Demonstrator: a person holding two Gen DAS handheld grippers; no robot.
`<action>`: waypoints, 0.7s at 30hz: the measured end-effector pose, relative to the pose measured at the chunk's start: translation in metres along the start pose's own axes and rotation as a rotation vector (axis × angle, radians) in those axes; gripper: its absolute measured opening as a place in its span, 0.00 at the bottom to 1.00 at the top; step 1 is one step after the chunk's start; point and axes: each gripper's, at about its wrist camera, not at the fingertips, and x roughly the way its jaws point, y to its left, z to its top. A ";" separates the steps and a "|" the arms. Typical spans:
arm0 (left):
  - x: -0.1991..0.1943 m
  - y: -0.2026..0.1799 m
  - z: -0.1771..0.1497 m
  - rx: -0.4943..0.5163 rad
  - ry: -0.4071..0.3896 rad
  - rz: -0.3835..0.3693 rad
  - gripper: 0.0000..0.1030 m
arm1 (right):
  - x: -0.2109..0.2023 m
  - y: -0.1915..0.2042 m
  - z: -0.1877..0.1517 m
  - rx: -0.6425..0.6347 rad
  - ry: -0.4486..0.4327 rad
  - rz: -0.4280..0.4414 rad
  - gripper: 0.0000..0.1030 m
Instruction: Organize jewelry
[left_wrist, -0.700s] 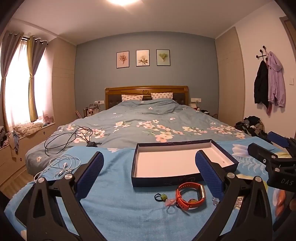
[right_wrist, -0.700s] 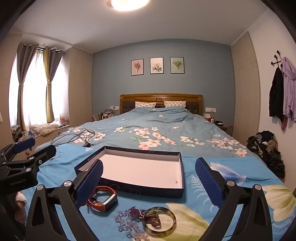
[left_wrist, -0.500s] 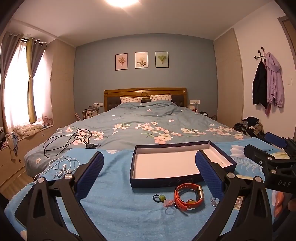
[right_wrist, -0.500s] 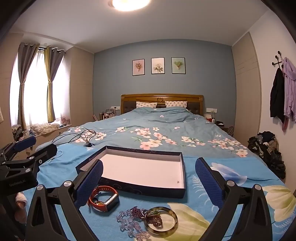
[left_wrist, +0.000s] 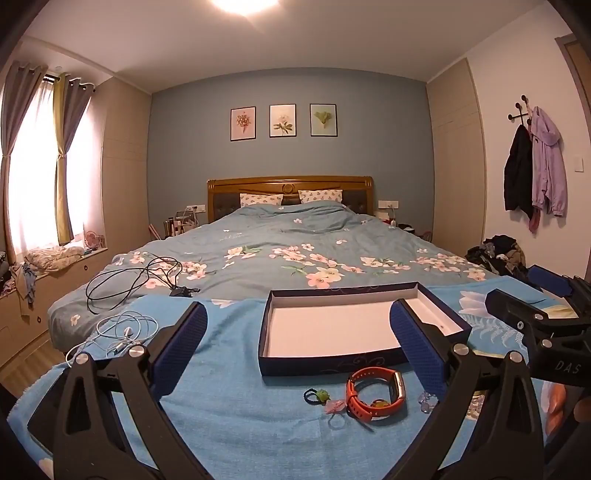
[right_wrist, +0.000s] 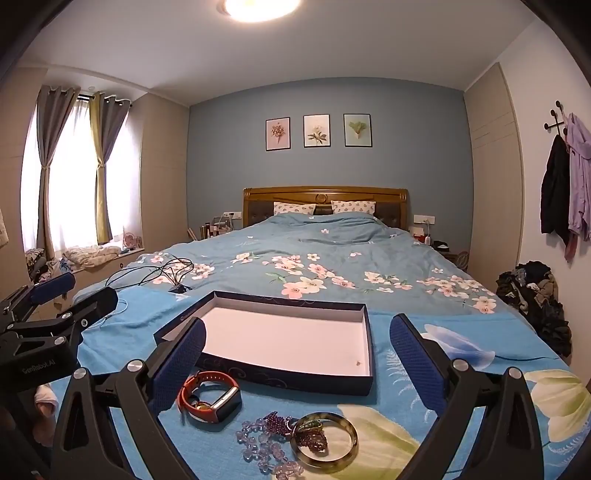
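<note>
Both spread wide, gripping nothing: left claw (left_wrist: 297, 345) and right claw (right_wrist: 297, 356), before shallow navy white-lined box (right_wrist: 291, 338), near orange-strapped watch (right_wrist: 208, 400).

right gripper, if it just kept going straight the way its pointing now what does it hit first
Most likely the dark blue box. The right gripper stands open and empty, tilted slightly downward, and the box's near wall lies dead ahead between its fingers. The orange watch and green bangle sit lower and nearer, probably passing underneath, though depth is unclear.
</note>
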 end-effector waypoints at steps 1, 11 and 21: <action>0.000 0.000 0.000 0.000 0.000 0.000 0.94 | 0.001 0.000 0.000 -0.001 0.003 0.000 0.93; 0.002 0.000 0.000 0.000 0.000 -0.002 0.94 | -0.001 0.001 0.001 -0.002 0.003 0.004 0.93; -0.001 0.001 -0.002 -0.001 -0.004 0.000 0.94 | -0.001 0.000 0.002 0.000 0.001 0.009 0.93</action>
